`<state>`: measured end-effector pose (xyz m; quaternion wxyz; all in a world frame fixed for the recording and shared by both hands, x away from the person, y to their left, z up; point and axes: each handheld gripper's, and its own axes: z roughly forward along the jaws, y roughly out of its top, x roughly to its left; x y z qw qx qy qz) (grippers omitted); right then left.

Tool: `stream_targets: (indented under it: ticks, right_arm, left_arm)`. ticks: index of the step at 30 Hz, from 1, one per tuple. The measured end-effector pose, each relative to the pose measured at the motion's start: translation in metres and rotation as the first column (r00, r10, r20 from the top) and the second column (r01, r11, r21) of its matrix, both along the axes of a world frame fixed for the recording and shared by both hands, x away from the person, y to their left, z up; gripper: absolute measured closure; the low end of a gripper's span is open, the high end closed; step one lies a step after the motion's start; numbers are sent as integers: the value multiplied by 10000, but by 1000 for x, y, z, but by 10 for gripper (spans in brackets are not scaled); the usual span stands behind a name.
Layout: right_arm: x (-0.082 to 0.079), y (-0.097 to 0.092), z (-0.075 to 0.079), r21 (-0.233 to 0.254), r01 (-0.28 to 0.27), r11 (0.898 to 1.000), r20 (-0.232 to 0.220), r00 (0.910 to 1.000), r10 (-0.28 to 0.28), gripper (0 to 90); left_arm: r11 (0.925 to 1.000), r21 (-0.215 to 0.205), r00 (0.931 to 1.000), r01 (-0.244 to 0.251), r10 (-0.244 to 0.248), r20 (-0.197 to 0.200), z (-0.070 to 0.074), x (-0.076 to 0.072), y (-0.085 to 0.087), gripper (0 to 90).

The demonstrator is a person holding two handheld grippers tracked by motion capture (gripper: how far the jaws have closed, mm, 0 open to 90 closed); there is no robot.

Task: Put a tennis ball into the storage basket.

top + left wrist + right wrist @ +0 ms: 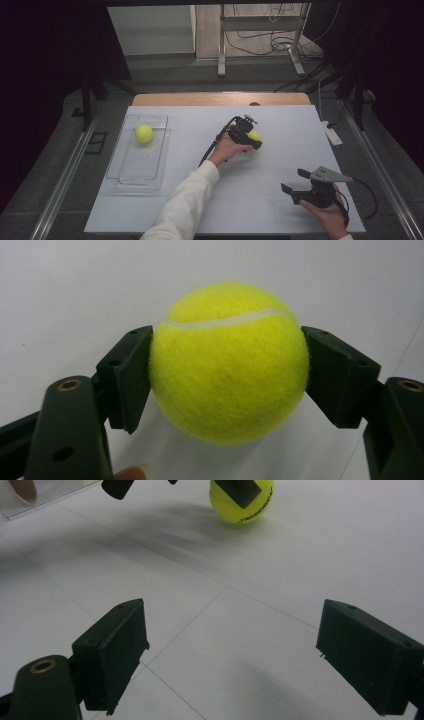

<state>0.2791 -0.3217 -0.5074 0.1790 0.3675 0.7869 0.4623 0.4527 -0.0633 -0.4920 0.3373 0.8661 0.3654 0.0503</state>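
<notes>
A yellow tennis ball (255,135) rests on the white table top, right of centre. My left gripper (251,140) is shut on it. In the left gripper view both black pads press the sides of the ball (229,365), which sits between the tips of the left gripper (227,377). My right gripper (294,181) stands open near the front right of the table with nothing between its jaws. From the right gripper view (240,650) the same ball (235,512) lies farther off, with a black jaw across its top.
A clear plastic tray (125,172) lies at the left of the table with a second tennis ball (144,133) in its far end. The white board (260,200) covers a wooden table. Cables and a metal frame stand on the floor behind.
</notes>
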Motion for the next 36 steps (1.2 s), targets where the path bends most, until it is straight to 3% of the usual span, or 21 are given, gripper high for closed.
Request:
stream_targets:
  ticks: [18,22,36]
  right_arm:
    - [0,0,0,-13,4,10000,11,10000,-4,128]
    - [0,1,0,-18,4,10000,1,10000,-4,128]
    - [1,1,-1,-20,-3,10000,-25,10000,3,128]
  left_arm:
    - [9992,-372,9991,161,-147,390,8,-9,12,269]
    - [9971,-755,9991,92,-61,419,10,-14,18,269]
    - [9963,-858,9968,22,46,793,16,-28,34,269]
